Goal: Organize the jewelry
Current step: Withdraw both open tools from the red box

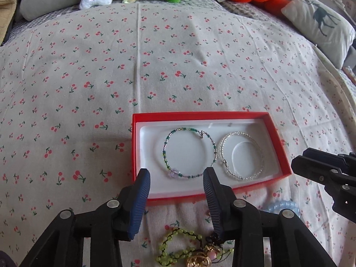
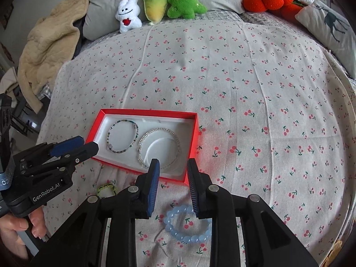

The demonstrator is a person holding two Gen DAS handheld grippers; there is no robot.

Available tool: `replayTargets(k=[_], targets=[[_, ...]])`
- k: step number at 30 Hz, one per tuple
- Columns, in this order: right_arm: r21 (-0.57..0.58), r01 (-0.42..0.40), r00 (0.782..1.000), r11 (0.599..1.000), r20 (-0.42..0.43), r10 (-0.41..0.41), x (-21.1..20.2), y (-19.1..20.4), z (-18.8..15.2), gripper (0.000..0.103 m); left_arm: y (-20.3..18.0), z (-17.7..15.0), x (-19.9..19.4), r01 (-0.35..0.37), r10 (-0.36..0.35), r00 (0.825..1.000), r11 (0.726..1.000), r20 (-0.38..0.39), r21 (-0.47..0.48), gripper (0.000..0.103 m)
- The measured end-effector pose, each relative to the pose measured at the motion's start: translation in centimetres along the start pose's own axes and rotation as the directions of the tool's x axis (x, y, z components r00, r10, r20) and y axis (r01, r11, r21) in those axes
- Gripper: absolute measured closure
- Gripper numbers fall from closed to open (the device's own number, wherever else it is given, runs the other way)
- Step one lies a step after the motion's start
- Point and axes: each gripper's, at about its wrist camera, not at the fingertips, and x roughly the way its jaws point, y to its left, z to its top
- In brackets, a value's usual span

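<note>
A red box (image 1: pixel 278 146) with a white lining lies on the cherry-print bedsheet (image 1: pixel 155 66), in the lower centre of the left wrist view. Inside it 2 bracelets lie flat side by side: a green beaded bracelet (image 1: pixel 169 142) on the left and a clear beaded bracelet (image 1: pixel 260 153) on the right. The left gripper (image 1: pixel 176 175) hangs over the near edge of the box, jaws wide and empty. The right gripper (image 2: pixel 173 164) has its jaws moderately apart, empty, above a blue bracelet (image 2: pixel 178 235) on the sheet. A yellow-green bracelet (image 2: pixel 106 188) lies lower left of the box in the right wrist view
</note>
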Motion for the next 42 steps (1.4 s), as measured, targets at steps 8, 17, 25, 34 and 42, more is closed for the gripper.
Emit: replayTargets(k=[8,17,25,34,42], targets=[[0.025,-0.009,1.0,1.0,0.007,0.009,-2.5,-1.1,-3.8,0.055,0.2,-3.2,-2.6,-0.032,0.032,0.999,0.999,-0.002,-0.002,0.022],[0.042,0.047,0.998,0.998,-0.046,-0.045,-2.1,-2.2,-7.2,0.037,1.6,-7.0,-2.9,-0.037,0.033,0.998,0.998,-0.061,-0.053,0.008],[-0.008,0.109,0.993,0.994,-0.054,-0.11,-0.6,-2.5,-10.3,0.03,2.7,-11.1,-1.5,-0.03,0.023,0.998,0.994,-0.065,-0.104,0.008],[0.009,0.095,0.993,0.995,-0.069,-0.094,1.4,-4.0,-11.3,0.03,3.5,-13.4,-0.8,-0.027,0.027,1.0,0.997,-0.01,-0.077,0.008],[0.085,0.049,0.998,0.995,-0.042,-0.045,1.8,-5.4,-10.9,0.03,4.9,-12.7,-0.1,0.028,-0.024,0.999,0.994,0.034,-0.107,0.014]])
